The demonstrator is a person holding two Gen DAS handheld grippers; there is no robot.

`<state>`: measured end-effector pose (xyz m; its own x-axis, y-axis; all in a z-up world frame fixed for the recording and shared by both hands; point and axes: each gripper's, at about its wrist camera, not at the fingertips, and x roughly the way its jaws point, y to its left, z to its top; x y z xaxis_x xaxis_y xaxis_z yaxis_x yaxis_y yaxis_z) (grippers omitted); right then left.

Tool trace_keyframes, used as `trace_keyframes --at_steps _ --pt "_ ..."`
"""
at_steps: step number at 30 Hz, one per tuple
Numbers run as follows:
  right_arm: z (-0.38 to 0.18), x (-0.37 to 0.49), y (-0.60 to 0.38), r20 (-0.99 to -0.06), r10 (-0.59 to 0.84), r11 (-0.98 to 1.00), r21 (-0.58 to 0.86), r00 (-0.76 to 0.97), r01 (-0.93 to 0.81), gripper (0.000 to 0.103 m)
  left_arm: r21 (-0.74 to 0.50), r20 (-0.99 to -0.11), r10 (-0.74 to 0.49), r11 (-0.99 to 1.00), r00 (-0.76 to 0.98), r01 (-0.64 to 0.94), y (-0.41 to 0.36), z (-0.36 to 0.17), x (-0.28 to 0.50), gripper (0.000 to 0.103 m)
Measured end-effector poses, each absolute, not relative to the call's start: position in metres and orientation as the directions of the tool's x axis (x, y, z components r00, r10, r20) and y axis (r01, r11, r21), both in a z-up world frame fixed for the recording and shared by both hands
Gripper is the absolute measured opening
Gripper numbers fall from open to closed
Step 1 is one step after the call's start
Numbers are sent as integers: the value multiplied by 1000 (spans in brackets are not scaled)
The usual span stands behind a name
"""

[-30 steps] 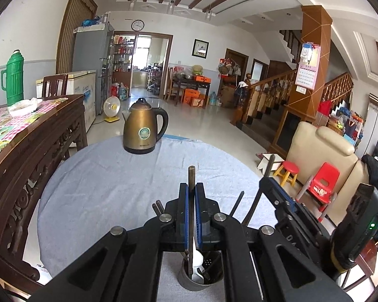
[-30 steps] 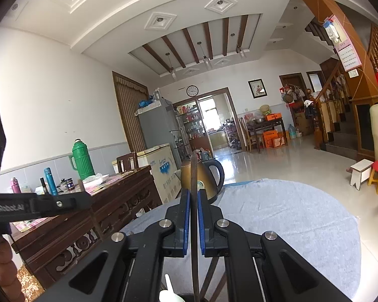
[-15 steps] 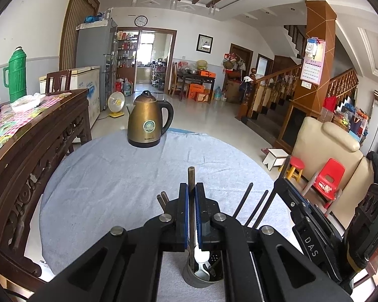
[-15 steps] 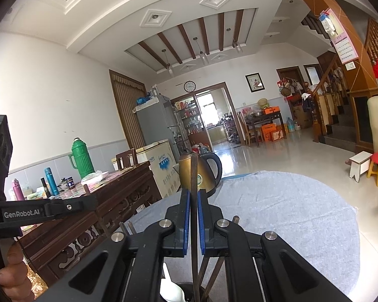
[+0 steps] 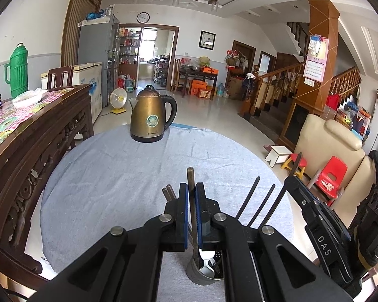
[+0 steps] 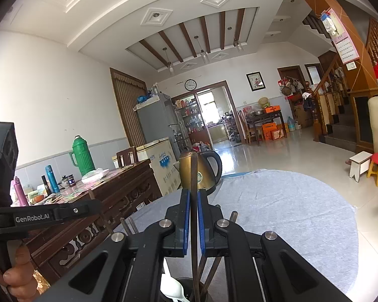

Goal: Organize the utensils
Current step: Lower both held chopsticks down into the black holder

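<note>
1. My left gripper point(image 5: 192, 210) is clamped on a brown wooden chopstick point(image 5: 190, 178), held upright with its lower end down in the grey metal utensil cup point(image 5: 201, 276).
2. My right gripper point(image 6: 193, 216) is pinching a second dark brown chopstick point(image 6: 193, 173), also standing straight up over that same cup point(image 6: 186, 287).
3. The cup sits at the near edge of the round table with the pale blue-grey cloth point(image 5: 113, 176). It already holds a white plastic spoon point(image 6: 172, 288) plus several thin dark chopsticks point(image 5: 249, 198) leaning out to the side.
4. Way across the table there's a bronze electric kettle with a black handle point(image 5: 150, 117).
</note>
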<state>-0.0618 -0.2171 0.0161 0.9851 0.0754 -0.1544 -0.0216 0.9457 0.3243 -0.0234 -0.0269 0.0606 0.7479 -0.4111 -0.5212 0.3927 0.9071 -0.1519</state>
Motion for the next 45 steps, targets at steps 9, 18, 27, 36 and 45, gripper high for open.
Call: trace_keyframes --at_steps 9,18,27,36,45 --pt "8 -64 -217 -172 80 947 320 982 -21 7 -142 -524 -396 914 754 381 -25 56 -21 6" --pt "6 -66 -222 -181 84 947 321 980 -21 7 -130 -522 -384 918 761 374 -24 54 -22 6" --pt "6 -70 -222 -183 93 948 317 979 -31 7 -128 -523 -380 920 763 370 -23 54 -22 6" --pt "5 -75 -220 -192 107 950 310 976 -44 7 -123 -525 -374 922 765 367 -20 53 -22 6" --pt "8 -79 -217 -200 120 954 296 972 -57 7 -114 -527 -364 926 768 360 -20 53 -23 7"
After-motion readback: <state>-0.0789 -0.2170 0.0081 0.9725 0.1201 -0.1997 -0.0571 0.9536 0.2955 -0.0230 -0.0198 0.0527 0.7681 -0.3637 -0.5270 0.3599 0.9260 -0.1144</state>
